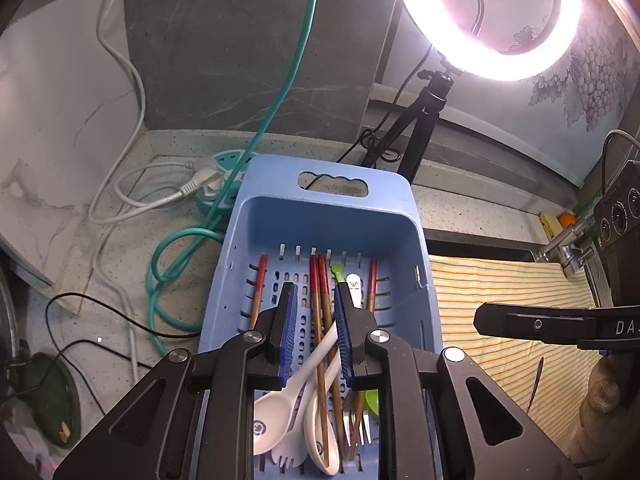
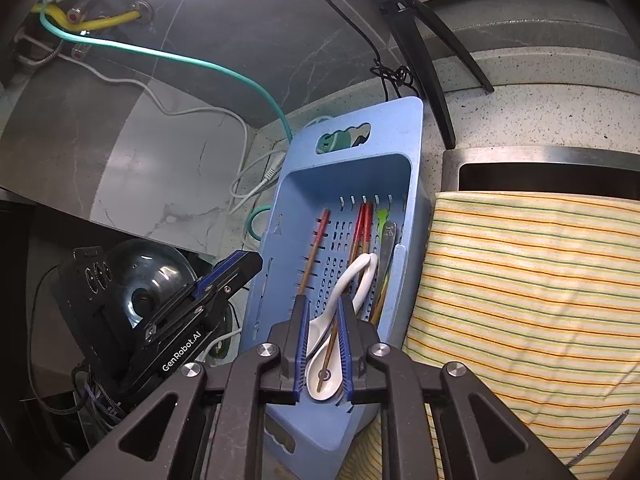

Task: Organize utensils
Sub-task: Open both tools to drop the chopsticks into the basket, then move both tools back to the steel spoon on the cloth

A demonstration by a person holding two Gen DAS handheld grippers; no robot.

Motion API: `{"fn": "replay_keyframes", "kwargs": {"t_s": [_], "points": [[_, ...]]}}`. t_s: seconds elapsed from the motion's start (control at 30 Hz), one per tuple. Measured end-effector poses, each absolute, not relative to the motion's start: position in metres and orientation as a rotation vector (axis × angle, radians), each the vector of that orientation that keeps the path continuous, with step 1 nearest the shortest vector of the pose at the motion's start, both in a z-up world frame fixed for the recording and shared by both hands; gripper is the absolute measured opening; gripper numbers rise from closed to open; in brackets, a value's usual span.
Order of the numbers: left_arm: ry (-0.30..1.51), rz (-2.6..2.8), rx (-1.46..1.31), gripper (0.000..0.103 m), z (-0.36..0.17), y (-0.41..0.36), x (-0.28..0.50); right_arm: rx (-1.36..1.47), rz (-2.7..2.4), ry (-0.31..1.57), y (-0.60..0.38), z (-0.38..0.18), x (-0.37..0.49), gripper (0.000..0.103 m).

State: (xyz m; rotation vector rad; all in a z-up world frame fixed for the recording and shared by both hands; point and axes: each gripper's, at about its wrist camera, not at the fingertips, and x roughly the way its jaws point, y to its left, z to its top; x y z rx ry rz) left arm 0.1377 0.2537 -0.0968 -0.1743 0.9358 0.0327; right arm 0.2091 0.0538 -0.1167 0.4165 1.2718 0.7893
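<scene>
On the speckled counter (image 1: 120,264) a striped cloth (image 2: 520,280) lies beside the blue slotted basket (image 1: 332,208), which holds red-tipped chopsticks (image 1: 320,280), white spoons (image 2: 324,376) and a white spork (image 1: 286,458); both the left gripper (image 1: 316,312) and right gripper (image 2: 323,320) hover above, jaws narrowly parted, holding nothing

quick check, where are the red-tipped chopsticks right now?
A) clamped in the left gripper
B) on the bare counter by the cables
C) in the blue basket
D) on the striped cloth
C: the red-tipped chopsticks lie on the slotted floor of the blue basket among the white spoons, with the striped cloth lying beside it.
</scene>
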Motion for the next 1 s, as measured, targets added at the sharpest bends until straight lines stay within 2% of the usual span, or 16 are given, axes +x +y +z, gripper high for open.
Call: {"fn": "replay_keyframes", "kwargs": {"t_s": [0.4,0.43,0.53,0.7,0.83,1.0], "points": [[0.917,0.021,-0.164,0.018,-0.082,0.232,0.116,0.426,0.813,1.255,0.024,-0.099,0.200,0.017],[0.914,0.015,-0.163,0.018,-0.080,0.227,0.112,0.426,0.816,1.252,0.020,-0.098,0.199,0.018],[0.905,0.007,-0.158,0.031,-0.076,0.214,0.102,0.424,0.816,1.242,0.006,-0.093,0.195,0.023],[0.898,-0.029,-0.146,0.032,-0.074,0.188,0.085,0.401,0.807,1.225,-0.021,-0.089,0.186,0.025],[0.907,-0.073,-0.115,0.033,-0.075,0.163,0.072,0.378,0.793,1.217,-0.049,-0.090,0.178,0.036],[0.931,-0.134,-0.082,0.035,-0.085,0.130,0.058,0.374,0.749,1.269,-0.084,-0.102,0.171,0.036]]}}
